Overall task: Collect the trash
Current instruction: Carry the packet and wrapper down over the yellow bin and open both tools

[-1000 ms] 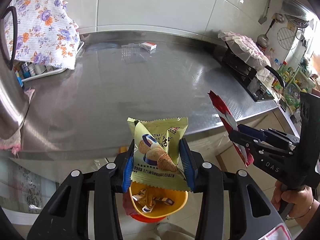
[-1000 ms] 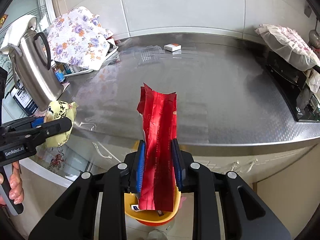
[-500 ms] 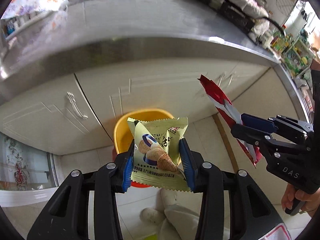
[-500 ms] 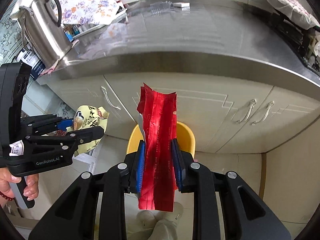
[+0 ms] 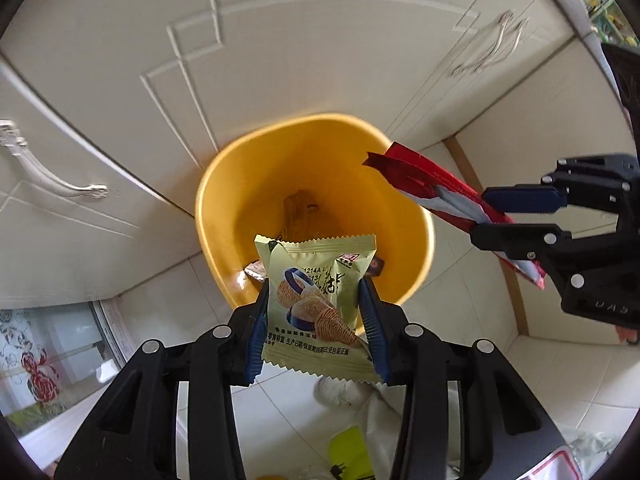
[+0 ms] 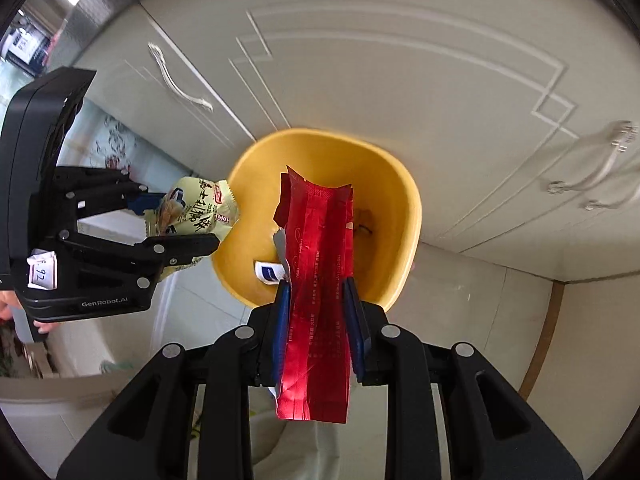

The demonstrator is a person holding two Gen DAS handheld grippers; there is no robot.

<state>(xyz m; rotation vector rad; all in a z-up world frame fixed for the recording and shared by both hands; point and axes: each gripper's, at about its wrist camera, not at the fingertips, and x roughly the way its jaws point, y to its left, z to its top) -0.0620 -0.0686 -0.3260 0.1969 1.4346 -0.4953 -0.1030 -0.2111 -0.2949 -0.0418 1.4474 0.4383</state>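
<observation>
My left gripper (image 5: 314, 292) is shut on a pale green snack packet (image 5: 316, 304) with a cone picture, held just above the near rim of a yellow bin (image 5: 408, 216). The right gripper (image 6: 318, 292) is shut on a long red wrapper (image 6: 320, 280) that reaches out over the yellow bin (image 6: 404, 208). Each gripper shows in the other's view: the right gripper (image 5: 516, 216) with the red wrapper (image 5: 424, 180) at the bin's right rim, the left gripper (image 6: 178, 222) with the green packet (image 6: 200, 210) at its left rim. Several small wrappers (image 5: 256, 270) lie in the bin's bottom.
Cream cabinet doors (image 5: 304, 40) with metal handles (image 5: 52, 184) stand right behind the bin. The floor is pale tile (image 5: 468, 300). A white shoe (image 5: 344, 394) shows below the left gripper. A hand (image 6: 6, 308) holds the left gripper at the frame edge.
Both grippers have dropped from above the steel counter to just over the yellow bin and tipped downward. The counter has left the view. The packet and wrapper stay gripped.
</observation>
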